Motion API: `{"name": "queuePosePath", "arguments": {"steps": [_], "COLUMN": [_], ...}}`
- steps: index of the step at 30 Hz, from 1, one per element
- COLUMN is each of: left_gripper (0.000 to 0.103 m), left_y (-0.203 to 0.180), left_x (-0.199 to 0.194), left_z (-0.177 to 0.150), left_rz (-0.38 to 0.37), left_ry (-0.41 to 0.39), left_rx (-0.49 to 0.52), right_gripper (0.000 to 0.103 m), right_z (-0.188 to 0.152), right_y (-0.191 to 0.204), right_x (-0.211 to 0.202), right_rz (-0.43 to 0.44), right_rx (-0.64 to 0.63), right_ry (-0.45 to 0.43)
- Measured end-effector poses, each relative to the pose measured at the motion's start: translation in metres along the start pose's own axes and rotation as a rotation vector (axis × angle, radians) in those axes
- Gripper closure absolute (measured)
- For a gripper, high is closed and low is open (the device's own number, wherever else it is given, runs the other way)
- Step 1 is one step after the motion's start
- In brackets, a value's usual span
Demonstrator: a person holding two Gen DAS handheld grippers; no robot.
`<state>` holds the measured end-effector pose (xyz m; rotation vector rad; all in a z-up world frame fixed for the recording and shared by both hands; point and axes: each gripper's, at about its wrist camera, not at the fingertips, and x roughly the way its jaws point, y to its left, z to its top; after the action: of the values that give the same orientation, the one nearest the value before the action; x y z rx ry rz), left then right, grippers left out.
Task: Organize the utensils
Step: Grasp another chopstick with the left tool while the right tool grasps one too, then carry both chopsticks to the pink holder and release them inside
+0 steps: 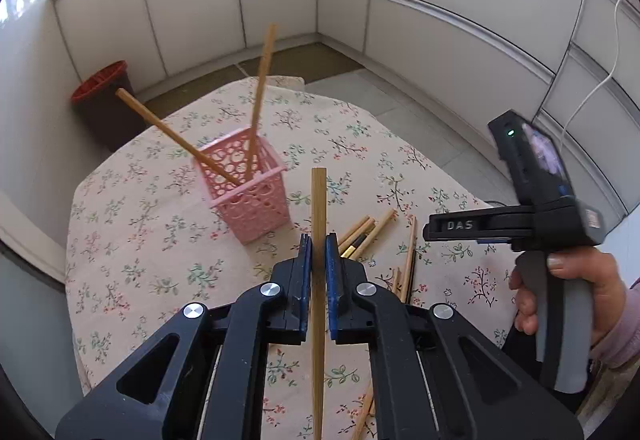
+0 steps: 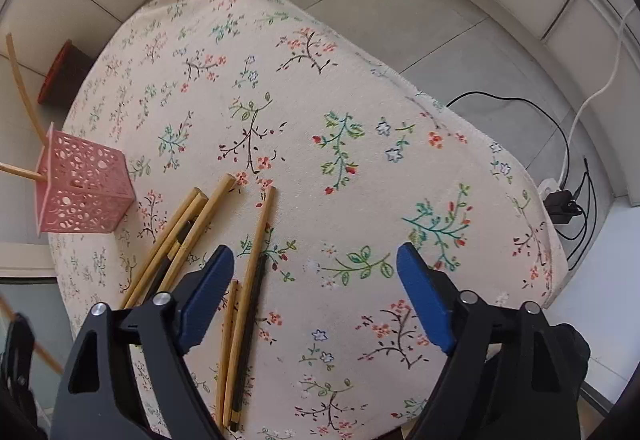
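My left gripper [image 1: 319, 242] is shut on a wooden chopstick [image 1: 319, 207] that stands up between its blue pads, above the table. Ahead of it a pink perforated basket [image 1: 250, 191] holds two chopsticks [image 1: 260, 95] leaning apart. Loose chopsticks [image 1: 366, 234] lie on the floral tablecloth to the right of the basket. My right gripper [image 2: 314, 260] hangs open over the table, pointing steeply down; a bundle of chopsticks [image 2: 244, 304] lies by its left finger [image 2: 208, 296], with nothing pressed between the pads. More chopsticks [image 2: 180, 236] fan out toward the basket [image 2: 82, 185].
A round table under a floral cloth [image 2: 360, 87] fills both views. A red-rimmed dark bin [image 1: 106, 101] stands on the floor beyond it. White cabinets [image 1: 440, 23] ring the room. Cables and a power adapter [image 2: 564, 205] lie on the floor at right. A hand [image 1: 584, 304] holds the right gripper's handle.
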<state>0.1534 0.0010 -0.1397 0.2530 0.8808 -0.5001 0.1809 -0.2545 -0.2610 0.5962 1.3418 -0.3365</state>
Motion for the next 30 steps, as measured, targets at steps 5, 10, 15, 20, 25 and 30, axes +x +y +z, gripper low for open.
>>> {"name": "queuePosePath", "arguments": {"steps": [5,10,15,20,25,30], "left_gripper": [0.097,0.097,0.097,0.097,0.097,0.097], "left_y": [0.011,0.019,0.028,0.036,0.041,0.036], "left_x": [-0.038,-0.053,-0.058,-0.065,-0.078,-0.093], "left_z": [-0.008,-0.012,-0.018,-0.023,-0.024,-0.019], "left_rz": [0.009,0.018,0.034,0.051,0.061,0.067], "left_ry": [-0.081,-0.126,-0.137,-0.147,-0.180,-0.218], "left_rx": [-0.055,-0.099,-0.127,-0.164,-0.199,-0.229], "right_gripper": [0.046,0.075,0.096,0.097,0.097,0.097], "right_z": [0.002,-0.006,-0.009,-0.002,-0.005,-0.020], "right_y": [0.022,0.044,0.051,0.048,0.046,0.046], "right_x": [0.019,0.022,0.024,0.017,-0.030,-0.096], "right_rz": [-0.076,-0.141,-0.080,0.022,0.125,0.211], "right_rx": [-0.002,-0.005,0.033,0.081,0.045,-0.076], "right_ry": [-0.003,-0.058,-0.085,-0.117,-0.196,-0.318]}}
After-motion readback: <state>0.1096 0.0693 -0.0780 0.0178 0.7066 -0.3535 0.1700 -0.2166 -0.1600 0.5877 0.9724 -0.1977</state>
